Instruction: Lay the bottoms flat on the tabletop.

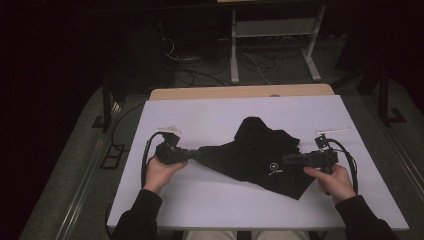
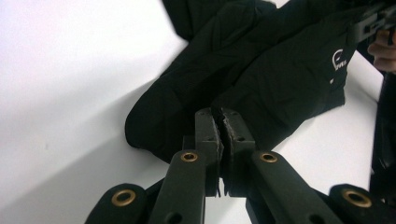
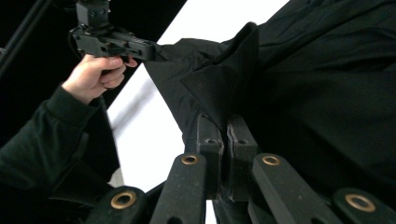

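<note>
A black garment [image 1: 255,150] with a small white logo [image 1: 273,169] lies crumpled on the white table [image 1: 210,120]. My left gripper [image 1: 199,154] is shut on the garment's left end, which is stretched out toward it. In the left gripper view the jaws [image 2: 221,114] pinch a fold of the black cloth [image 2: 261,70]. My right gripper [image 1: 286,160] is shut on the garment's right side. In the right gripper view its jaws [image 3: 226,122] clamp a pointed flap of the fabric [image 3: 317,84], and the left gripper [image 3: 149,49] holds the far end.
Two short strips of pale tape [image 1: 167,129] [image 1: 332,131] mark the table to the left and right. A wooden board edge [image 1: 240,92] shows behind the white top. Farther back stand a metal frame [image 1: 272,45] and floor cables.
</note>
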Tool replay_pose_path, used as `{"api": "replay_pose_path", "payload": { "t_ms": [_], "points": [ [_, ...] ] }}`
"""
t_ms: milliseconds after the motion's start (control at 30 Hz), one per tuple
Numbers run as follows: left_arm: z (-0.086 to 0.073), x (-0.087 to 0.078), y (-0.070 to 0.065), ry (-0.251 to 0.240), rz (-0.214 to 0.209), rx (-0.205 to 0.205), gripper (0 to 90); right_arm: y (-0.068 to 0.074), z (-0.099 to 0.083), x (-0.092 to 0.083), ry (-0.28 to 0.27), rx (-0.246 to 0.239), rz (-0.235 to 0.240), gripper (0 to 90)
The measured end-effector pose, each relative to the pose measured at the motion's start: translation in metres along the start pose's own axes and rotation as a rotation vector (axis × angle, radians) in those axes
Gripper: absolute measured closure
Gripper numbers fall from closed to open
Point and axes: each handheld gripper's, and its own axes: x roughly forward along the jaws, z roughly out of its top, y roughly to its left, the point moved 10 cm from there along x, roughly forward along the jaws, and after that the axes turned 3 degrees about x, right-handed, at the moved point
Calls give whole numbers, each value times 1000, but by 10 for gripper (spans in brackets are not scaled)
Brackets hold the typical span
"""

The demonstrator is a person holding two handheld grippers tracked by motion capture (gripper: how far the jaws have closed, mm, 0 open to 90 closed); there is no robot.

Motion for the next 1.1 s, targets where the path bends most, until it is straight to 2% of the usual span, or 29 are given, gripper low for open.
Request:
{"api": "replay_pose_path", "payload": {
  "t_ms": [133,167,200,367,567,700,733,800,867,900,1067,1100],
  "points": [
    [-10,-8,-3,20,-6,6,856,9,-8,0,12,23,24,858],
    [-18,-13,-5,42,-9,13,856,16,-16,1,26,34,45,857],
    [-18,-13,-5,42,-9,13,856,17,-19,2,34,34,46,857],
    [-41,-26,-18,97,-36,40,856,30,-38,5,85,38,75,858],
    [-59,-40,-33,141,-77,69,856,47,-59,8,143,39,117,857],
    [-65,-48,-38,143,-98,69,856,56,-66,8,159,27,137,857],
    [-67,-53,-40,133,-111,67,857,62,-71,7,171,16,149,858],
    [-67,-55,-42,128,-118,68,857,65,-72,7,172,11,153,858],
    [-68,-60,-46,121,-130,79,857,74,-75,5,177,-4,175,857],
    [-67,-65,-52,114,-153,82,857,77,-75,4,176,-10,182,858],
    [-66,-74,-64,116,-176,114,857,89,-75,-2,168,-24,208,858],
    [-63,-79,-71,108,-187,124,857,93,-74,-5,161,-35,213,857]
  ]
}}
